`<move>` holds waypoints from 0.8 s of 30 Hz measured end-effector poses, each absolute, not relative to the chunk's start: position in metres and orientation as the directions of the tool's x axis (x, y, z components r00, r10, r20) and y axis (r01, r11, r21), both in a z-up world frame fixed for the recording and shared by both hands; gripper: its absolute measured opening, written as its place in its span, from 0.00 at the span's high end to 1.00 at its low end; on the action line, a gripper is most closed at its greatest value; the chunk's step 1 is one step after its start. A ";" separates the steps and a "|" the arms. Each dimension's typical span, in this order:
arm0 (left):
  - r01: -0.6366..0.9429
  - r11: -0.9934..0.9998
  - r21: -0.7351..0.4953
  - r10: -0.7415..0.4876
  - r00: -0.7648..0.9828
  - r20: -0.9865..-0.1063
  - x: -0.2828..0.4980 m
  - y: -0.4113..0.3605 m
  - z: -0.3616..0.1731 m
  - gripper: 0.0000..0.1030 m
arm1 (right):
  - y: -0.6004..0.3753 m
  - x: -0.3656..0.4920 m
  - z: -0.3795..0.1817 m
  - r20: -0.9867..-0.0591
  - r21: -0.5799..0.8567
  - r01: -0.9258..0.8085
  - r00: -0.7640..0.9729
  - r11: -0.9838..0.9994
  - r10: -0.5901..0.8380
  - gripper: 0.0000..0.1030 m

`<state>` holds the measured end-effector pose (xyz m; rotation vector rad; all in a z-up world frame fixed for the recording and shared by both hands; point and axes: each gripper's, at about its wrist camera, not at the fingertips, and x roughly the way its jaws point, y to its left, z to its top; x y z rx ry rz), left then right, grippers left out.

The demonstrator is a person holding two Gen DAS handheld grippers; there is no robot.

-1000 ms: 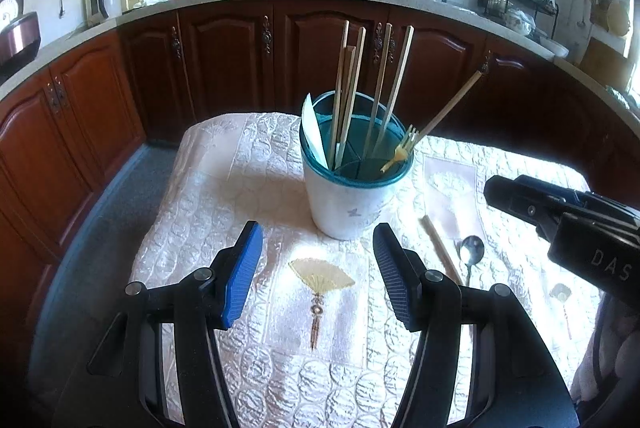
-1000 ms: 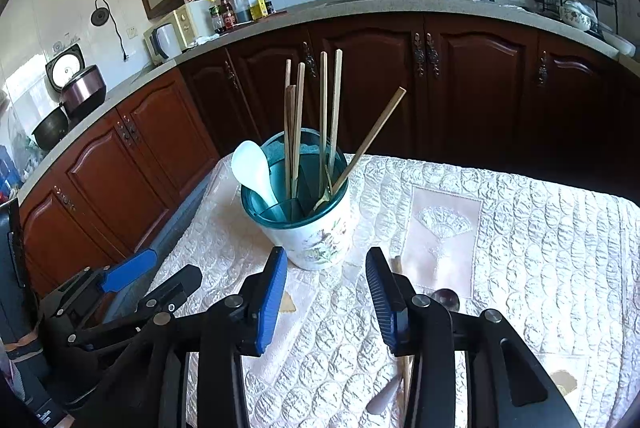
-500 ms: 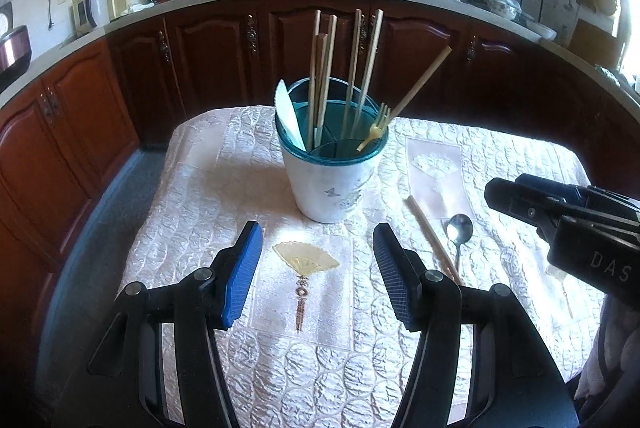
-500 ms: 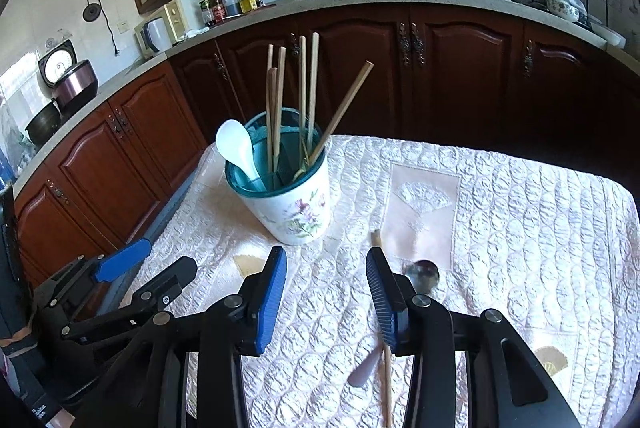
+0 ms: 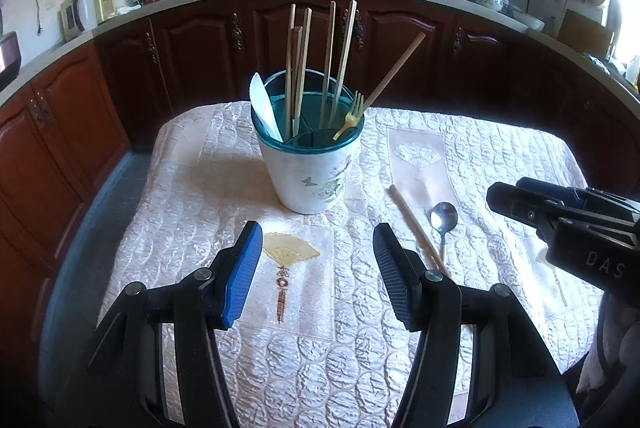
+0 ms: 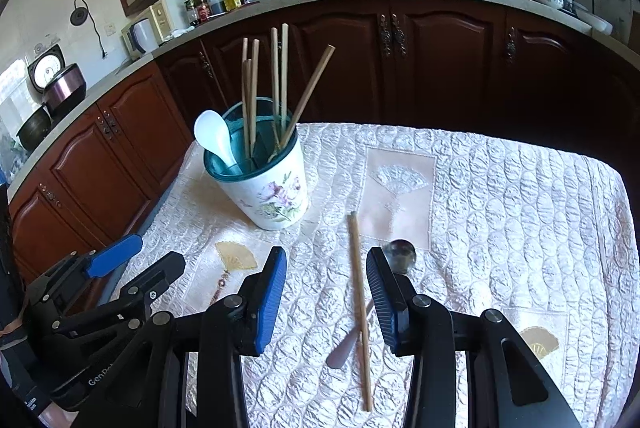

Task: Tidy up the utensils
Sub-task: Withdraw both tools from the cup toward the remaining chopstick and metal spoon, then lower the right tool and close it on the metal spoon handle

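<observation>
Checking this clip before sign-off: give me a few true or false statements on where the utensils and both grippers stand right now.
1. A metal spoon lies on the tablecloth. True.
2. The holder has tipped over. False: it stands upright.
3. The right gripper clamps the loose chopstick. False: its jaws are open, the chopstick on the cloth between them.
4. A white spoon sits in the holder. True.
5. The left gripper holds a fork. False: it is empty.
</observation>
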<state>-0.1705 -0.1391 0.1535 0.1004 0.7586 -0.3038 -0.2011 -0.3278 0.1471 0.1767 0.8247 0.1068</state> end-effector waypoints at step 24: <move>0.381 0.917 -0.117 -0.338 0.587 -0.736 -0.157 -0.161 0.131 0.44 | -0.373 -0.192 0.089 -0.805 0.232 0.075 0.575 0.970 0.148 0.61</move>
